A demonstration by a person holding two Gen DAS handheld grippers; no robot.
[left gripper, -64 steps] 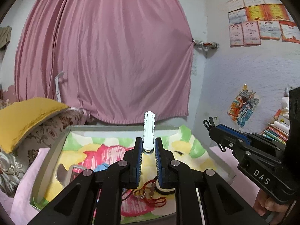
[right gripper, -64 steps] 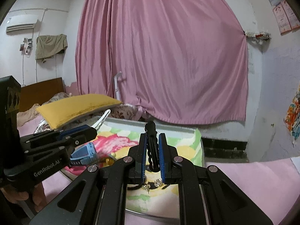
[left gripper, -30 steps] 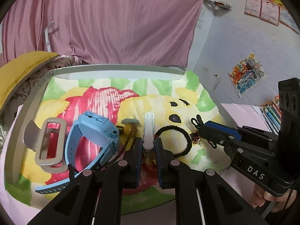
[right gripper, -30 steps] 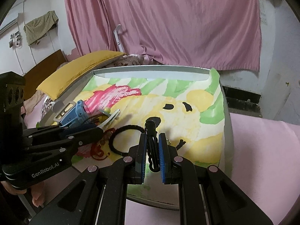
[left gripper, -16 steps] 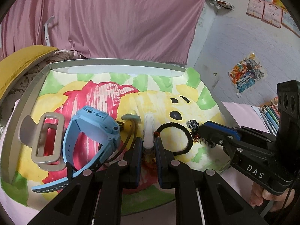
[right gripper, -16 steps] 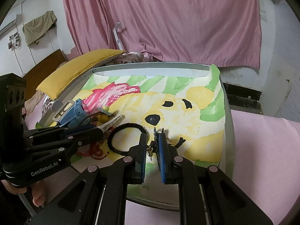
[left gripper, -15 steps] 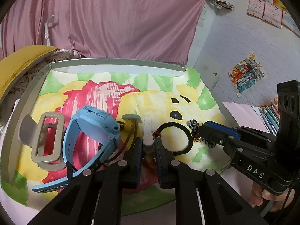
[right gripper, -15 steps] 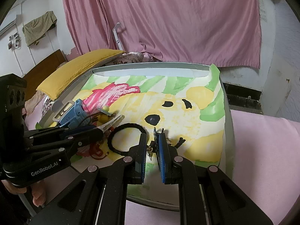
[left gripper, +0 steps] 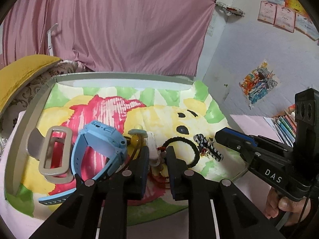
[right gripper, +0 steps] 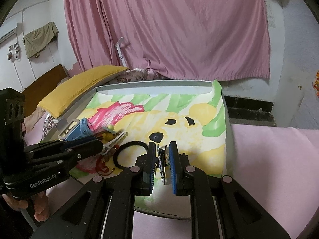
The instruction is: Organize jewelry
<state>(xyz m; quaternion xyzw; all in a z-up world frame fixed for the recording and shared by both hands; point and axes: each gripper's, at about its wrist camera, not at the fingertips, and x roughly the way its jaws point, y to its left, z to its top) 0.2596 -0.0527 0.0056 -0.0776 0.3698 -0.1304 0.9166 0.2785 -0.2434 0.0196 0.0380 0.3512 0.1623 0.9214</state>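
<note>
**Jewelry Sorting: Both Hair Clips Being Set Down on the Tray**

The step in hand is the release of two clips onto the picture-lined tray [left gripper: 119,75].

1. At the tray's 9 o'clock side, a grey buckle frame [left gripper: 53,153] and a blue watch [left gripper: 101,145] are lying touching each other.
2. The left gripper [left gripper: 158,149] is pointing down at the 6 o'clock edge. Its jaws are opening, and the white hair clip [left gripper: 152,149] is lying between them with neither pad pressing on it.
3. Just right of it, a black hair tie [left gripper: 197,153] is resting flat.
4. At about 4 o'clock, the checkered clip [right gripper: 160,159] is lying on the tray. The right gripper [right gripper: 162,145] is straddling it with jaws narrowly apart and a gap showing on both sides.

Judged next move: both grippers need to back away toward 6 o'clock without dragging the clips, then move to another loose piece.

Change from two seconds ago: both clips were then clamped upright in the air above the tray; they are now down among the other items.
</note>
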